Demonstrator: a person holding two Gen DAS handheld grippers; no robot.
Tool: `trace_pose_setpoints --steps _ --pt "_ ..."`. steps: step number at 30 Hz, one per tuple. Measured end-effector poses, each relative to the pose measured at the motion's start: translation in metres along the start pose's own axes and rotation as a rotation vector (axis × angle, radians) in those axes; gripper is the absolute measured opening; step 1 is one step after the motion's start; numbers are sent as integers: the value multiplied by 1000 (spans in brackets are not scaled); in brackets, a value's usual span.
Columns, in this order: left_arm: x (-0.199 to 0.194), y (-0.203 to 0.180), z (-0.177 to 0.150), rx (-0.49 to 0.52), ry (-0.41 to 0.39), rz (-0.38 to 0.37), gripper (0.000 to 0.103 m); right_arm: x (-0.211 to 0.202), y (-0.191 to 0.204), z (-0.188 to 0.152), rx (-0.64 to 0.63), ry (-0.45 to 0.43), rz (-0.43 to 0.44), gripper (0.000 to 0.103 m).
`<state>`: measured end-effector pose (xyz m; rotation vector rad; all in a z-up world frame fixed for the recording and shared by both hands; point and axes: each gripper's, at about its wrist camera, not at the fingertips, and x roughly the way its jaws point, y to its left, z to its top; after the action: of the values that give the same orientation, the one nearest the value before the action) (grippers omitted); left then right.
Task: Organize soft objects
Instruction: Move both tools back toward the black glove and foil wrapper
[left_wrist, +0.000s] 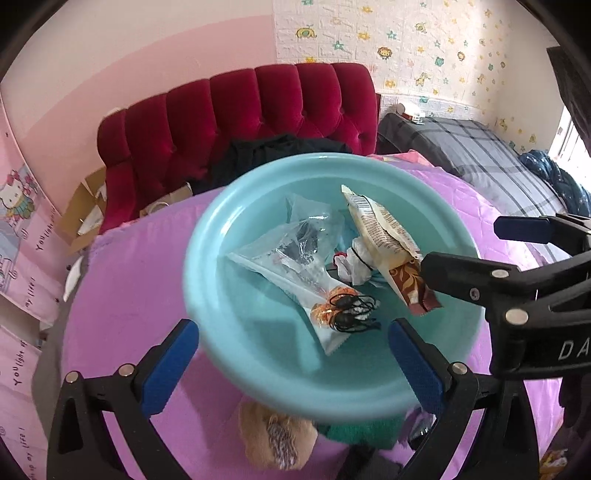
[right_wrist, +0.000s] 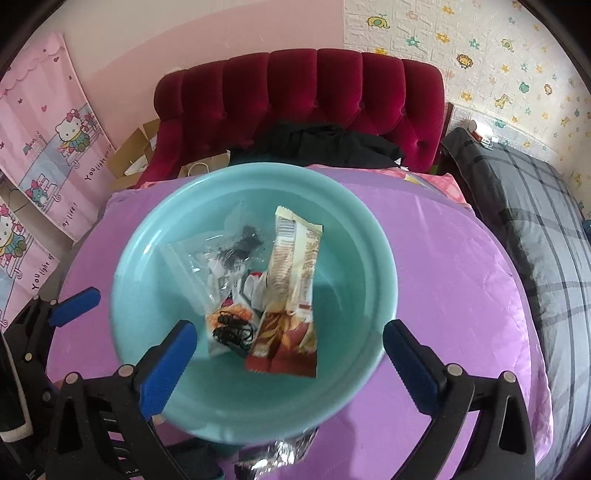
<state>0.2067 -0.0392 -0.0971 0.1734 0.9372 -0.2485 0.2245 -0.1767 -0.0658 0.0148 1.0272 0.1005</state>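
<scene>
Both the left gripper (left_wrist: 293, 363) and right gripper (right_wrist: 290, 365) hang wide open, empty; the basin (right_wrist: 369, 236) lies beyond the fingers (right_wrist: 168, 369). Next, approach a remaining bed item squarely before closing.

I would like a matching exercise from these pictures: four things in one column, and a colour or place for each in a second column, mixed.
Things:
1. basin
2. snack packet
3. headboard
4. bed cover

Descriptions:
a. dark red, tufted
b. lilac, under the basin
c. light blue-green, round
d. cream and brown-red, lying in the basin

Pairs: 1-c, 2-d, 3-a, 4-b
</scene>
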Motion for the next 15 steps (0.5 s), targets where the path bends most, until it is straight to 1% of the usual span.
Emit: trace_pose_setpoints --steps 3,7,15 --pt "-12 -1 -6 2 -8 14 103 -13 2 -7 -8 -12 1 103" --pt "-25 -1 -14 -27 -8 4 103 -28 5 -18 -22 -18 0 103" --pt "-51 -6 -32 -28 -35 30 103 -51 8 -39 -31 -26 7 103"
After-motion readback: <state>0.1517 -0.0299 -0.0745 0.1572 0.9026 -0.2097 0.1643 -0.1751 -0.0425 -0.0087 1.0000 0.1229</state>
